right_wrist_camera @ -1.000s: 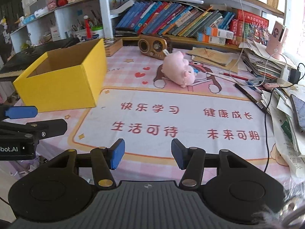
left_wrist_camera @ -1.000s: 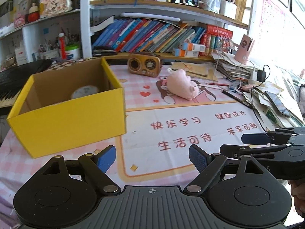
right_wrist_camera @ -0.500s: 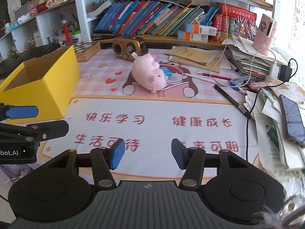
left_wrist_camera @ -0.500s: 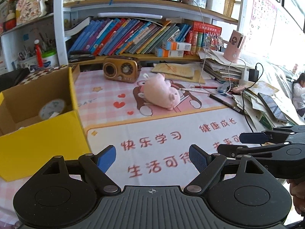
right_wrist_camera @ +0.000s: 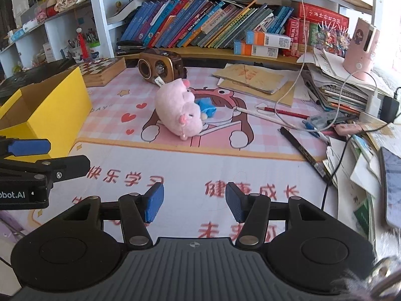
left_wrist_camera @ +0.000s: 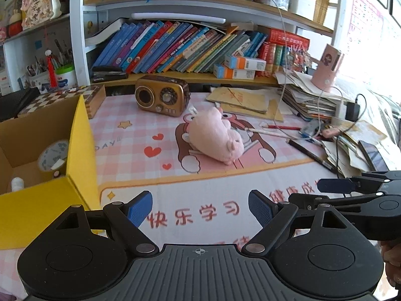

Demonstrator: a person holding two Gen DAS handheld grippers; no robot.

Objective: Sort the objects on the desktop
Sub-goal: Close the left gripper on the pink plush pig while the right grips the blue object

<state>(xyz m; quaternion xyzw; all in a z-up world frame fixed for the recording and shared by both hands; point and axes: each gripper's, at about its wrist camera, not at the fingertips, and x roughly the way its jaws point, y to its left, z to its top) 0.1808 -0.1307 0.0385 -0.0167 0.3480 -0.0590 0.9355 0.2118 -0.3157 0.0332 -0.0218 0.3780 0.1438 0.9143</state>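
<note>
Pink plush pig (right_wrist_camera: 179, 111) lies ahead of both grippers, long axis slanting toward the yellow box (left_wrist_camera: 80, 155). Right gripper (right_wrist_camera: 194, 202) looks nearer; both sets of jaws open, empty, the left gripper (left_wrist_camera: 200, 209) wider.

A pink plush pig (left_wrist_camera: 215, 135) is seen on a mat (left_wrist_camera: 140, 130) checked pink and white, printed with red hearts and red characters. The box (left_wrist_camera: 82, 150) is yellow outside, brown inside. The radio (left_wrist_camera: 161, 95) is golden-brown. Gripper pads (right_wrist_camera: 153, 202) are blue.

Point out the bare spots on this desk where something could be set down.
Free: the mat between the yellow box and black pen, below the pink plush; also between box and radio. Crowded: the right edge, with papers, cables and phone.
</note>
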